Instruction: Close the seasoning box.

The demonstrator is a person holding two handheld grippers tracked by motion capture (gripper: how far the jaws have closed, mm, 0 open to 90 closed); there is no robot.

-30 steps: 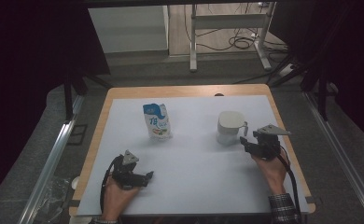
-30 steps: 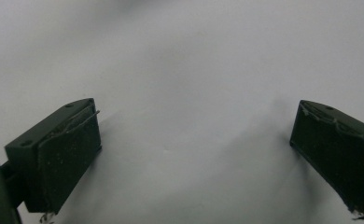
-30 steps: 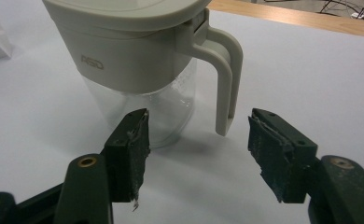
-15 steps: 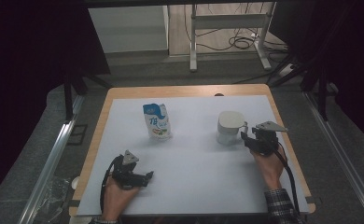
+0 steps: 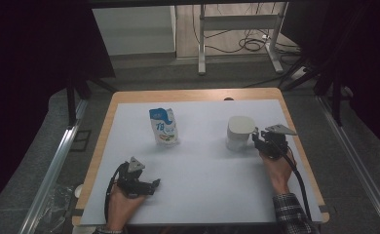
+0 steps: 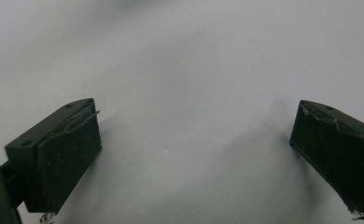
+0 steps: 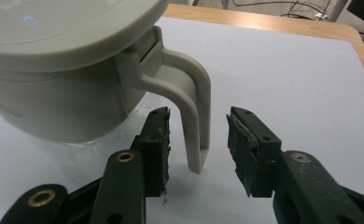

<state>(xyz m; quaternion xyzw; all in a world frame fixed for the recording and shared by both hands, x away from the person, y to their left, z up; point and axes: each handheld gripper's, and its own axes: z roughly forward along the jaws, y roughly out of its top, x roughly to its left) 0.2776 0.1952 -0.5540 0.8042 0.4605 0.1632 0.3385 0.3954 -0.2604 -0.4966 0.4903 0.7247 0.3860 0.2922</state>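
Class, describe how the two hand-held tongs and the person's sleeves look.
Both tongs, left and right, are black, each topped by a grey three-cornered plate and trailing a black cable. Their jaws are blocky with worn dark pads. A plaid sleeve covers the right forearm.

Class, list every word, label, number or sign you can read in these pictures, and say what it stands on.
Blue-and-white snack pouch: large white characters on its front, too blurred to read.
Cream plastic lidded jug with a handle: a small glowing ring mark on the lid, no lettering.
Nothing else bears text.
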